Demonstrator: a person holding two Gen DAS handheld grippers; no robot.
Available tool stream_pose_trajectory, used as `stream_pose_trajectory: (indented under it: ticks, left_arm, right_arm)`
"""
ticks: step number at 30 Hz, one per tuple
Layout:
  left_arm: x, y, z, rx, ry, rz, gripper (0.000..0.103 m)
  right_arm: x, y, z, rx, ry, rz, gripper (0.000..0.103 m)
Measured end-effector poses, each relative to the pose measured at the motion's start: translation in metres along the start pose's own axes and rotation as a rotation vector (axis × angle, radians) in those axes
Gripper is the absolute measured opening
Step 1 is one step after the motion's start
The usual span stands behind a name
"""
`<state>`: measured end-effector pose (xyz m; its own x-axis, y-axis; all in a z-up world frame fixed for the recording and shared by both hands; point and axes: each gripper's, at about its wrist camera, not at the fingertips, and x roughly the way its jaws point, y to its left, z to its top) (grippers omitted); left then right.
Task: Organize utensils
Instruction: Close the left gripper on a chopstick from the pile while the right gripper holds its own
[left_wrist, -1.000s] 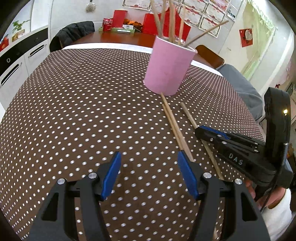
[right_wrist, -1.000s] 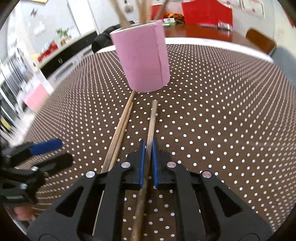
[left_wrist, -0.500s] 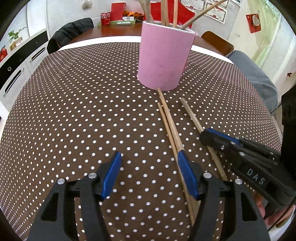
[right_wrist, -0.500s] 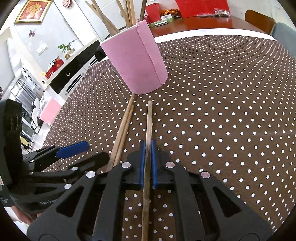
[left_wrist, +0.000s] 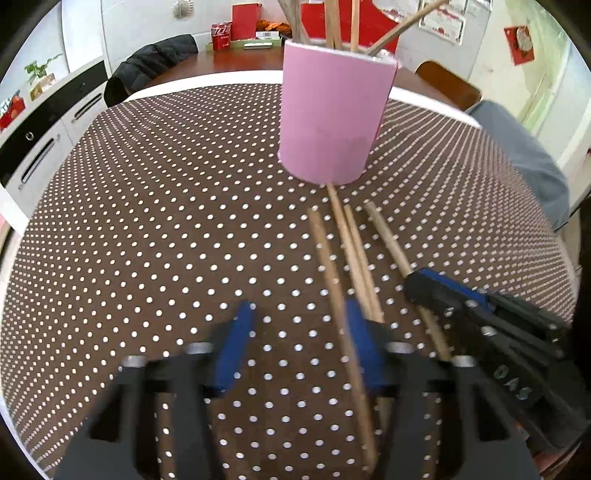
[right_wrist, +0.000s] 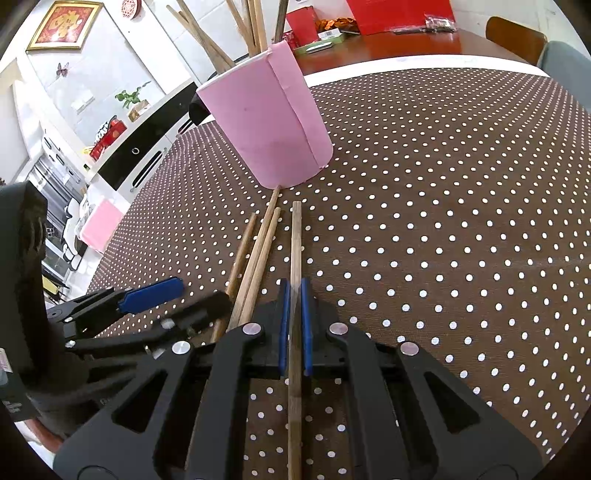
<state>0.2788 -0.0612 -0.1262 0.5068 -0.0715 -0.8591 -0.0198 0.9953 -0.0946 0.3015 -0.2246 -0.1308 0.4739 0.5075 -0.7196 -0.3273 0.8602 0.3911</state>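
Observation:
A pink cup (left_wrist: 332, 122) holding several wooden chopsticks stands on the dotted brown tablecloth (left_wrist: 147, 221); it also shows in the right wrist view (right_wrist: 269, 125). Three loose chopsticks (left_wrist: 351, 251) lie in front of it, also seen in the right wrist view (right_wrist: 255, 254). My right gripper (right_wrist: 294, 291) is shut on a fourth, darker chopstick (right_wrist: 295, 240), which also shows in the left wrist view (left_wrist: 391, 247). My left gripper (left_wrist: 299, 332) is open, low over the cloth, with one loose chopstick (left_wrist: 332, 280) lying just inside its right finger (left_wrist: 364, 347).
A wooden table (left_wrist: 229, 61) with red boxes and a can stands behind. A dark jacket hangs on a chair (left_wrist: 151, 70) at the back left. White cabinets (left_wrist: 44, 125) line the left. A grey seat (left_wrist: 524, 158) is at the right.
My left gripper has moved forward and lower toward the loose chopsticks; one now lies between its fingers. The right gripper keeps its hold on the dark chopstick, with the cup a little closer.

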Motion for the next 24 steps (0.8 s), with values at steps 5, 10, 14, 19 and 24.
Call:
stream_pose_trajectory:
  ticks: [5, 10, 14, 19, 24]
  left_arm:
    - [0.001, 0.011, 0.004, -0.017, 0.018, -0.09, 0.005]
    - [-0.001, 0.013, 0.002, -0.014, -0.009, -0.097, 0.001]
    - [-0.004, 0.024, 0.0, -0.017, -0.012, -0.128, 0.001]
    - [-0.009, 0.036, -0.002, -0.034, 0.002, -0.173, 0.006]
    - [-0.018, 0.034, -0.006, -0.003, -0.023, -0.14, 0.039]
  right_arm:
    - [0.002, 0.01, -0.001, -0.013, -0.004, -0.032, 0.006]
    - [0.006, 0.02, -0.002, -0.009, -0.013, -0.058, 0.006]
    - [0.007, 0.025, -0.005, 0.007, -0.013, -0.052, 0.006]
    - [0.009, 0.029, -0.007, -0.007, -0.016, -0.071, 0.006]
    - [0.008, 0.028, -0.009, 0.007, -0.025, -0.079, 0.007]
